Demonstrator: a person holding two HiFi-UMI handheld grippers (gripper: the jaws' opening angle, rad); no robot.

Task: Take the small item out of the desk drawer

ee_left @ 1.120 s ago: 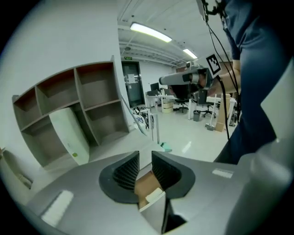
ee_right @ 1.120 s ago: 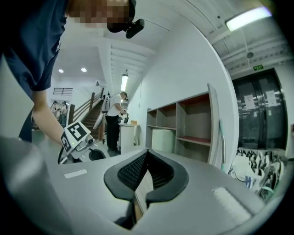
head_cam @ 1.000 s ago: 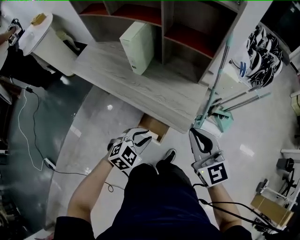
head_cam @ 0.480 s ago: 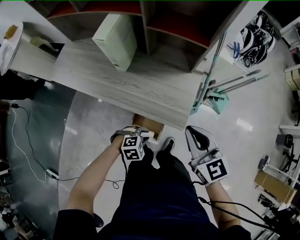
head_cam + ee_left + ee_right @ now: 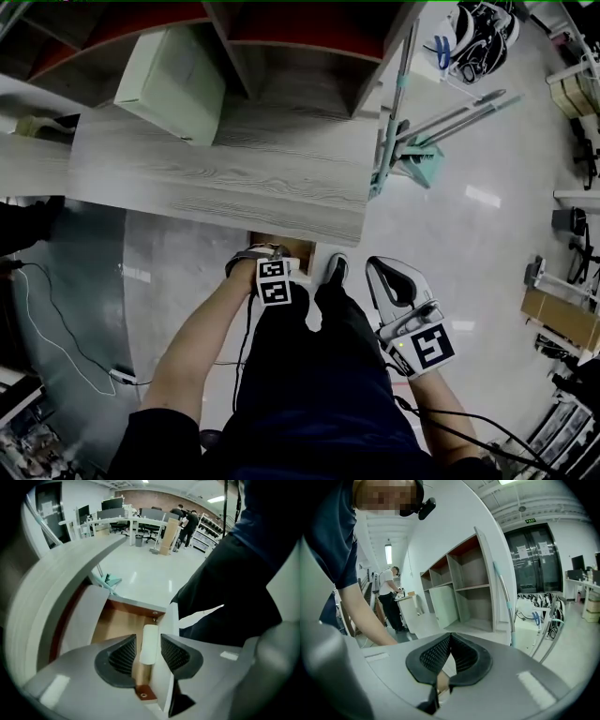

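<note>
The left tool [image 5: 148, 636] points steeply down into the open wooden drawer [image 5: 115, 625] that sticks out from under the front edge of the grey wood-grain bench [image 5: 234, 178]. Its 2 black ribbed pads [image 5: 123, 656] stand partly apart, and the jaws have just been opening. The small white rounded oblong item [image 5: 149, 645] lies on the drawer's light wood floor, close to the drawer's white side wall. In the left gripper view it shows straight down the gap between the pads. Neither pad presses on it, so this tool holds nothing. The right tool [image 5: 450, 637] hangs off to the person's right, well apart from the drawer and the item. It points out over the bench towards the open shelving, its pad tips meeting with nothing between them.
</note>
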